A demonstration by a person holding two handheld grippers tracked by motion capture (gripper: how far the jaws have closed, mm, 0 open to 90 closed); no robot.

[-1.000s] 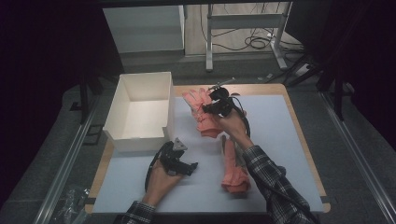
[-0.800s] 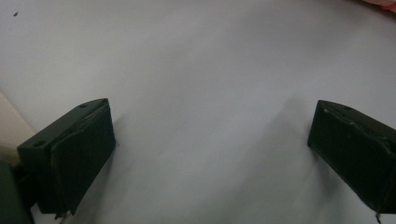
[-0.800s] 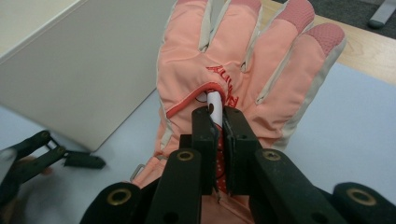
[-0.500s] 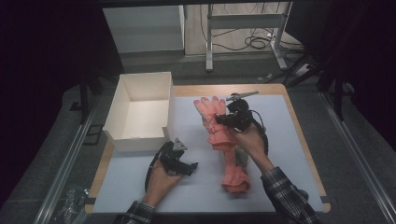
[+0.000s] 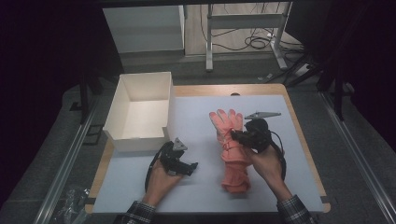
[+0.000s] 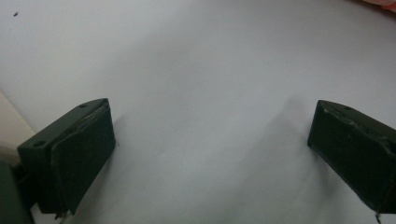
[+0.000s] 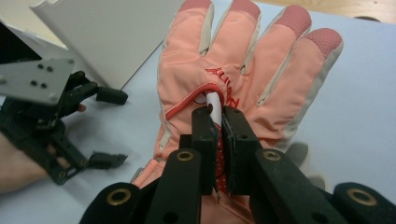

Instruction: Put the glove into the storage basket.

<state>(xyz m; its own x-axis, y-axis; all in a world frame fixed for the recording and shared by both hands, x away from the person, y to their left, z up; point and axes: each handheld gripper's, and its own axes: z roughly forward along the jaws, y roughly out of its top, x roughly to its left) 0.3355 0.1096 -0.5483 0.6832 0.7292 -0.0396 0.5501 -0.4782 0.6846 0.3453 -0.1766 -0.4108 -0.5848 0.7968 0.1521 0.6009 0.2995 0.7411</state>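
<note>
A salmon-pink glove point(image 5: 225, 122) lies with its fingers pointing away from me, on the white mat. My right gripper point(image 5: 233, 136) is shut on the back of it; in the right gripper view the jaws point(image 7: 221, 114) pinch a fold of the glove point(image 7: 261, 60) with a white tab at a red-trimmed seam. A second pink glove point(image 5: 235, 170) lies nearer me, its far end under the held one. My left gripper point(image 5: 191, 169) rests on the mat to the left, open, with nothing between its jaws point(image 6: 210, 140); the left gripper point(image 7: 114, 127) is also in the right gripper view.
An open white box point(image 5: 142, 78) stands at the back left of the mat, its corner point(image 7: 102, 32) close to the held glove's fingers. The wooden table edge point(image 5: 299, 116) runs along the right. A glove corner point(image 6: 385, 3) shows far off in the left gripper view.
My right gripper has dragged the held glove from beside the box to the right and nearer me, over the end of the second glove. The left hand stayed still.
</note>
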